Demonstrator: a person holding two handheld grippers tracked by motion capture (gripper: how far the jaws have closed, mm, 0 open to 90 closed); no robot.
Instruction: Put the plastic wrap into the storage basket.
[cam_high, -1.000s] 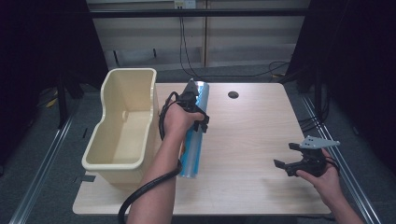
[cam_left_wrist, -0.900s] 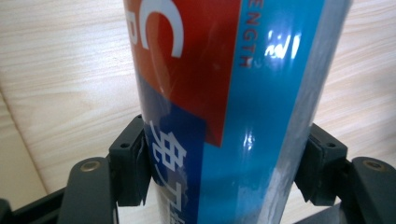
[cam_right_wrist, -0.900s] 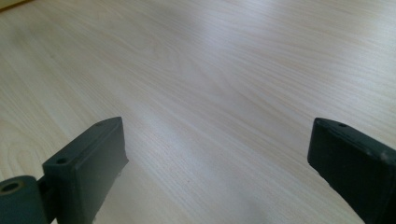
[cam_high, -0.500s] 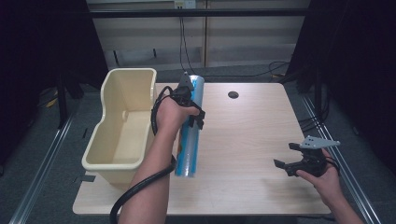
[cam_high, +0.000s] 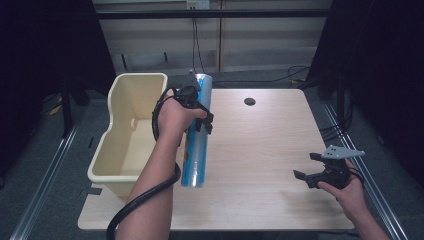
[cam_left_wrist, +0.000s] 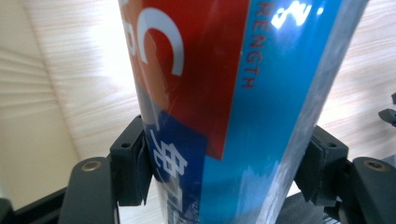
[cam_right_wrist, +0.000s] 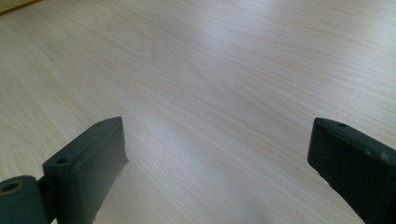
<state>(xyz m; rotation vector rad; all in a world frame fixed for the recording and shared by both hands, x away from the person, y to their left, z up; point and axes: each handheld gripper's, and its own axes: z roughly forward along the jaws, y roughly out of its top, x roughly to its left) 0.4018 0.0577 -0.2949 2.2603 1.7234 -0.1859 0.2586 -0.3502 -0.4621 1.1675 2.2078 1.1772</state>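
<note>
At far left of counter (cam_high: 260, 150) sits cream bin (cam_high: 131, 131), open top up, long side parallel to the roll — prob. the drop target, judging by proximity. Just right of it: left gripper (cam_high: 202, 117) pinching blue roll (cam_high: 196, 145) across its width approx. mid-upper section; pads (cam_left_wrist: 135, 163) press both flanks, so grip is on the round body, not an end. Roll appears lifted, far end tilted up, near end low w/ counter beneath. Mid grip likely keeps it balanced for a sideways carry. Far right, near front edge: right gripper (cam_high: 312, 170) spread, nothing btwn jaws, low over bare wood — parked clear of the work.
</note>
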